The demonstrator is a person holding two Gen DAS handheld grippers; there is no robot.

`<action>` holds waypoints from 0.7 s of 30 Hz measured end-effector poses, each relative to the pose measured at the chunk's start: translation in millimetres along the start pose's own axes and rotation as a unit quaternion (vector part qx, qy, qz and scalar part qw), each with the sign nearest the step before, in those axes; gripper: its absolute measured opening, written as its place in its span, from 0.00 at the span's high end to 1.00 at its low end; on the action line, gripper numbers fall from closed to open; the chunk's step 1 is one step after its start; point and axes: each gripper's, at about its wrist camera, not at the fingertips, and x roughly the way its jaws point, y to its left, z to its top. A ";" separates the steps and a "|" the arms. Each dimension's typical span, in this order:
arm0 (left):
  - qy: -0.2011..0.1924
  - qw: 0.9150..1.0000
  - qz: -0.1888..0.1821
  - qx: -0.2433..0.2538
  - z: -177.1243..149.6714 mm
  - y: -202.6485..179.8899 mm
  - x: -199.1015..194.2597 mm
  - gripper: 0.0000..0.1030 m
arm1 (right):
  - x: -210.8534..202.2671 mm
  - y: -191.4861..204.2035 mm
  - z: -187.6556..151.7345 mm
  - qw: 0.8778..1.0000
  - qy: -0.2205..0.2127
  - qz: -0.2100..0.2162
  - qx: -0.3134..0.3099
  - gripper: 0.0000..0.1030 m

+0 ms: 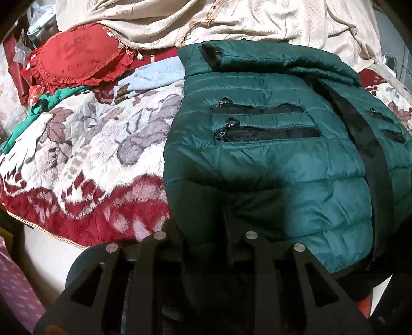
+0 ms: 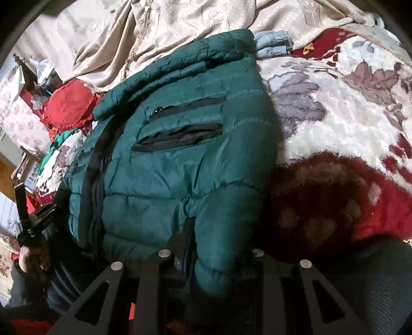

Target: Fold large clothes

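A dark green quilted puffer jacket [image 1: 278,159] lies on the bed, sleeves folded in, black zip pockets facing up. It also shows in the right wrist view [image 2: 167,167]. My left gripper [image 1: 206,219] is at the jacket's near hem, its black fingers closed on the hem fabric. My right gripper [image 2: 208,242] grips the near hem too, with green fabric bunched between its fingers. In the right wrist view the left gripper [image 2: 33,214] and the hand holding it show at the far left edge.
A floral red and cream plush blanket [image 1: 85,154] covers the bed. A red frilled cushion [image 1: 77,61], light blue folded clothes [image 1: 154,74] and a green garment [image 1: 51,100] lie at the back left. A beige curtain [image 1: 206,20] hangs behind.
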 end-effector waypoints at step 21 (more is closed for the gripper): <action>-0.006 1.000 -0.022 -0.020 -0.1 7.3 -1.4 0.83 | -15.3 12.4 -5.1 0.998 -0.037 0.048 -0.035 0.82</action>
